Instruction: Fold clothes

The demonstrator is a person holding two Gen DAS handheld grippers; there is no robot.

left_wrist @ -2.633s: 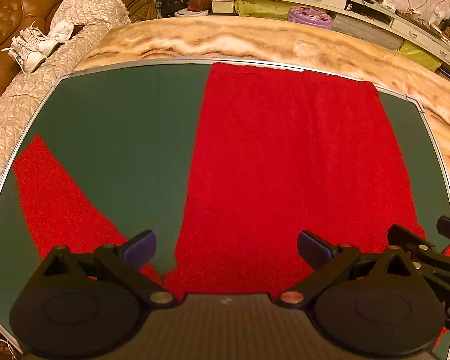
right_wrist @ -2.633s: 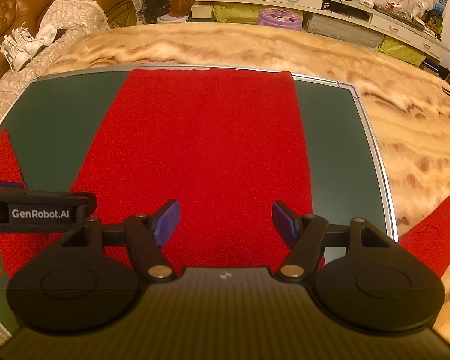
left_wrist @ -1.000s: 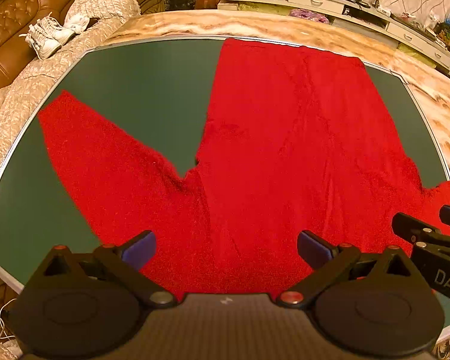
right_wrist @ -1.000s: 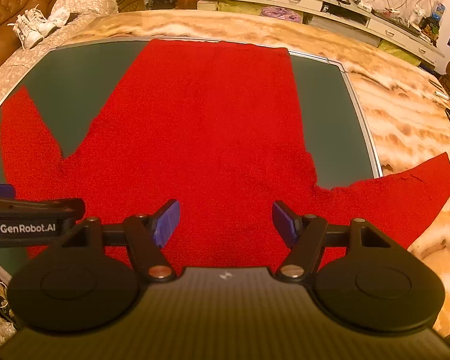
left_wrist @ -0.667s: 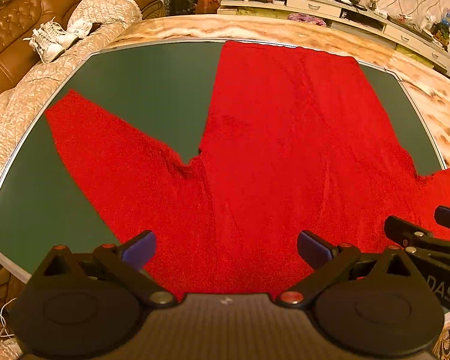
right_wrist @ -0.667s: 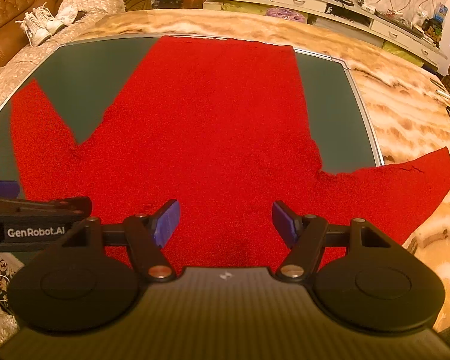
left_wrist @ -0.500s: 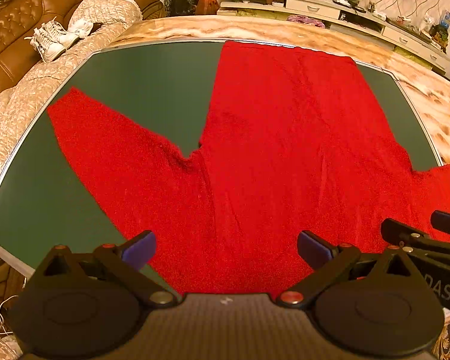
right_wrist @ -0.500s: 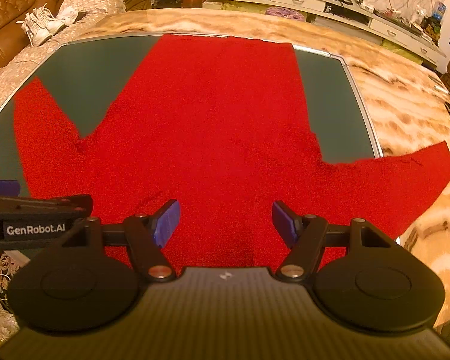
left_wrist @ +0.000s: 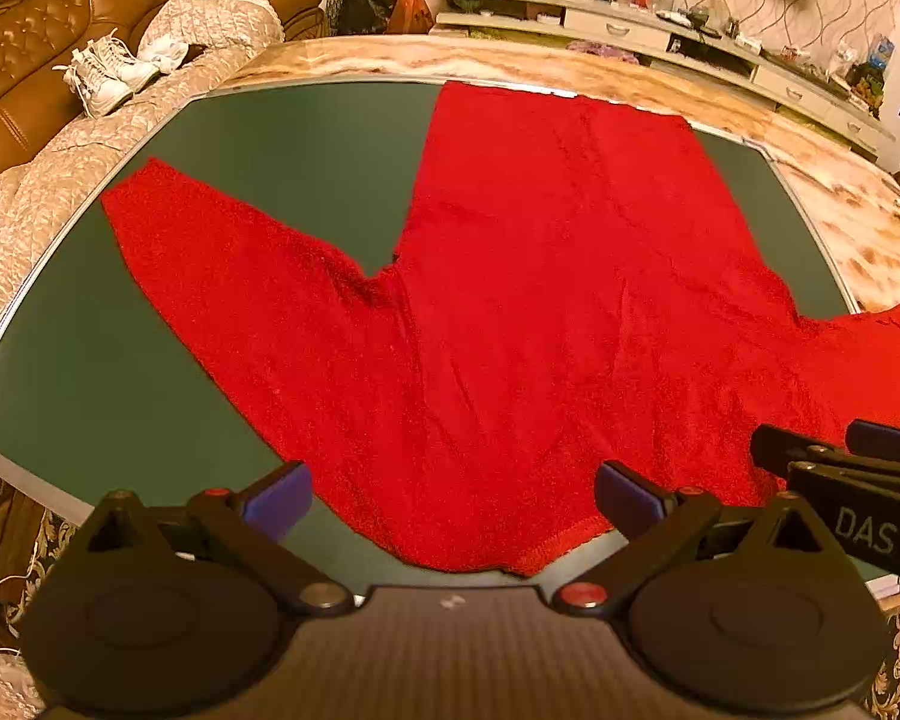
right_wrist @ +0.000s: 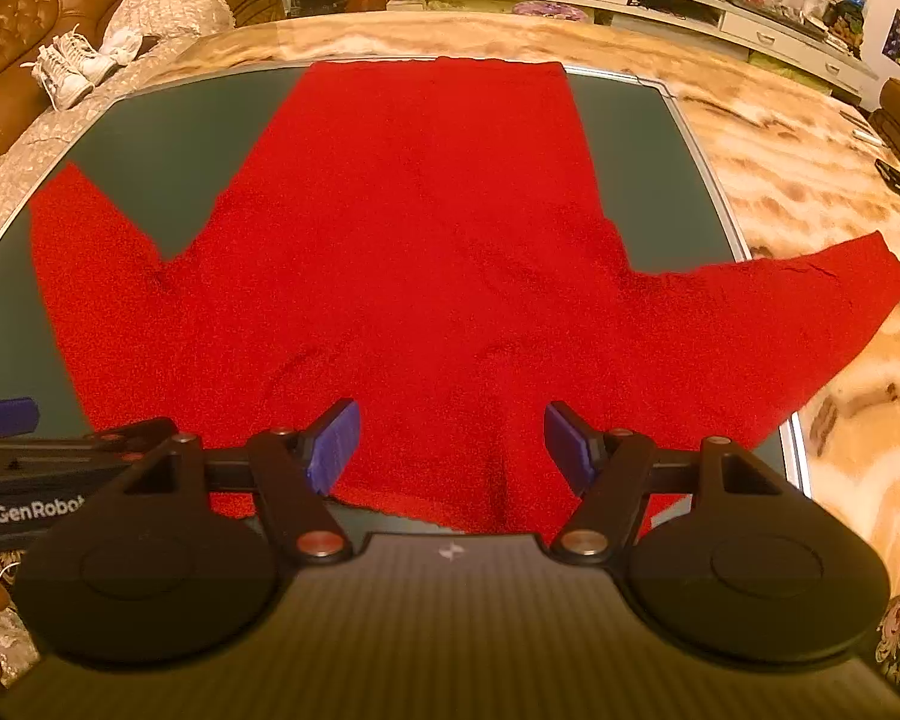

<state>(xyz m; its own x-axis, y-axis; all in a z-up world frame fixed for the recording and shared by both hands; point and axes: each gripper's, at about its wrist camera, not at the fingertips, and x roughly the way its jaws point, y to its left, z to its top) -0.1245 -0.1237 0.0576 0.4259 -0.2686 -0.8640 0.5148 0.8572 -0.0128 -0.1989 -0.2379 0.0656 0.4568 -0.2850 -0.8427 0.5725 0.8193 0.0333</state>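
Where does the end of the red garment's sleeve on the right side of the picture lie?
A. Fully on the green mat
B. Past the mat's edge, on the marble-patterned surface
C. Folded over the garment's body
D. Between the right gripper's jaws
B: in the right wrist view the sleeve of the red garment crosses the edge of the green mat onto the marble-patterned surface.

You've got a red sweater (left_wrist: pixel 528 312) of coarse, nubbly knit cloth spread on the dark green mat (left_wrist: pixel 90 372) — matt and smooth, edged with a shiny metal strip. Around the mat, the marble-look tabletop (right_wrist: pixel 798 138) gleams glossy. Beyond the mat's left edge — tufted brown leather sofa (left_wrist: pixel 24 66), faintly shiny, under a quilted cloth throw (left_wrist: pixel 60 180).
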